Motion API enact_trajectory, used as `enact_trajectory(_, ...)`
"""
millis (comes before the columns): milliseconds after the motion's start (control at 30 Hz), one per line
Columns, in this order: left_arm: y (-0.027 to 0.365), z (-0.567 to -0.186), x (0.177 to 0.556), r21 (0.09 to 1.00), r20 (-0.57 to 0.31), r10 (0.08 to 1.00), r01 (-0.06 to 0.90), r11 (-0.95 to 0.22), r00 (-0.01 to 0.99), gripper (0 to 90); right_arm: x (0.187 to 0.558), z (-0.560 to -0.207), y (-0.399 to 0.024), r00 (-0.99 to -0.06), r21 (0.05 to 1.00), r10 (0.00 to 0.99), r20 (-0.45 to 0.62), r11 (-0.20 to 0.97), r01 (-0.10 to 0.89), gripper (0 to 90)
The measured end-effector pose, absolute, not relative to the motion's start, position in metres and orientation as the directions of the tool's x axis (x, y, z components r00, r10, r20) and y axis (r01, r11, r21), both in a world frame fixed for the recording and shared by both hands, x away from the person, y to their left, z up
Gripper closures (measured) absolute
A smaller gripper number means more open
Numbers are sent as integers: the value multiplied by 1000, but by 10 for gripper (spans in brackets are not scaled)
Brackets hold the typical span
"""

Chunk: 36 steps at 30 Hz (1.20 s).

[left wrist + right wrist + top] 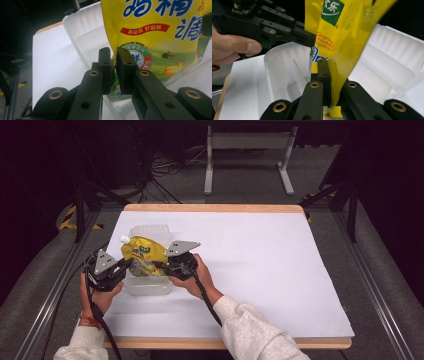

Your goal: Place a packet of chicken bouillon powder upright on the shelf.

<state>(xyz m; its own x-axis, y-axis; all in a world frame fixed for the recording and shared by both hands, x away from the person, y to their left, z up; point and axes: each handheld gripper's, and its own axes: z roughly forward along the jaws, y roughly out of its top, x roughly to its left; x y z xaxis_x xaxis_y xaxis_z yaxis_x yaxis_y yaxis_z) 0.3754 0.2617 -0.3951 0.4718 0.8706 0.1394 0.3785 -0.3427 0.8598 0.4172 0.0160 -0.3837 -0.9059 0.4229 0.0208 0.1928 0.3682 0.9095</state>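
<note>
A yellow spouted pouch (pixel 141 256) with blue and green print is held upright over a clear plastic tub (pixel 148 286) at the table's left. My left gripper (pixel 128 264) is shut on the pouch's lower left edge, and my right gripper (pixel 156 265) is shut on its right edge. In the left gripper view the jaws (pixel 114 53) pinch the pouch (pixel 155 35) at its bottom corner, above the tub (pixel 83 40). In the right gripper view the gripper (pixel 332 68) clamps the pouch (pixel 344 30) edge-on, and one jaw is hidden behind the film. The left gripper (pixel 308 39) touches the far side there.
A white sheet (pixel 260 265) covers the wooden table (pixel 215 208). The tub's hinged lid (pixel 387 62) lies open behind it. A metal stand (pixel 247 155) and cables are on the floor beyond the table. Both hands grip the tools near the front left.
</note>
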Motion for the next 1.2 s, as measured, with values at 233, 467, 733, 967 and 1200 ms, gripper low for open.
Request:
enact_trajectory(233, 261, -396, 375, 859, 146, 871, 377, -348, 470, 821, 417, -385, 16, -906, 911, 423, 24, 364, 194, 898)
enact_trajectory(467, 262, -395, 373, 858, 150, 877, 381, -346, 457, 806, 417, -381, 13, -901, 915, 433, 18, 357, 190, 889)
enact_trajectory(733, 259, -394, 371, 854, 166, 875, 376, -358, 455, 805, 415, -378, 11, -898, 913, 440, 8, 363, 186, 858)
enact_trajectory(967, 257, -392, 364, 860, 176, 869, 357, -364, 462, 806, 414, -372, 1, -890, 918, 456, 15, 345, 193, 842)
enact_trajectory(1200, 259, -388, 359, 870, 171, 873, 346, -351, 457, 822, 411, -363, -4, -883, 920, 469, -8, 350, 177, 775)
